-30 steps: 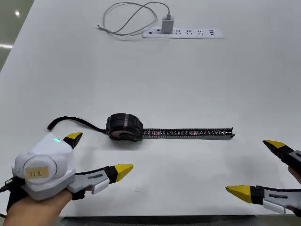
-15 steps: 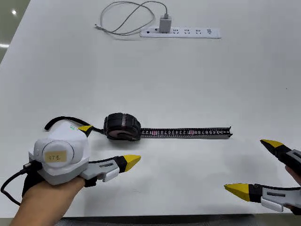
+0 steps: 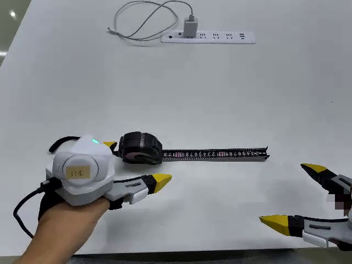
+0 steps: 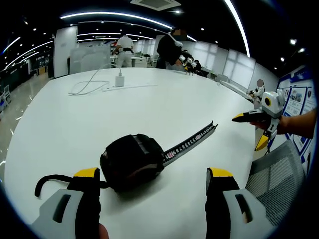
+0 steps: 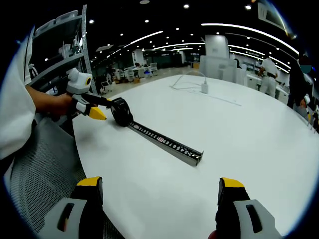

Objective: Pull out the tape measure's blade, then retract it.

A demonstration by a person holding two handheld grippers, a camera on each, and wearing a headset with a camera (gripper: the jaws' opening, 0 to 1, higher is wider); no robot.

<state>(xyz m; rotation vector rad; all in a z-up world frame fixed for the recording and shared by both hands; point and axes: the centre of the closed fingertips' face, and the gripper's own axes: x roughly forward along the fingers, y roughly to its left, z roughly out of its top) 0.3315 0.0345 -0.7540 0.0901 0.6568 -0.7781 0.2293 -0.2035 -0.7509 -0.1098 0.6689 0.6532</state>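
Note:
A black tape measure [image 3: 141, 148] lies on the white table [image 3: 181, 88], its dark blade [image 3: 217, 154] drawn out to the right and its black strap [image 3: 58, 144] trailing left. My left gripper [image 3: 136, 163] is open, its yellow fingertips either side of the case's left end without touching; the left gripper view has the case [image 4: 132, 160] just ahead between the tips. My right gripper [image 3: 292, 196] is open at the table's front right, short of the blade's hooked end [image 5: 195, 158].
A white power strip [image 3: 208, 37] with a plugged-in charger and a looped cable [image 3: 144, 22] lies at the far edge. People stand at other tables [image 4: 124, 50] in the background. A mesh chair [image 5: 45, 164] is beside the table.
My left gripper has moved right and forward, so its fingertips now flank the case. The right gripper has barely moved. The blade stays extended.

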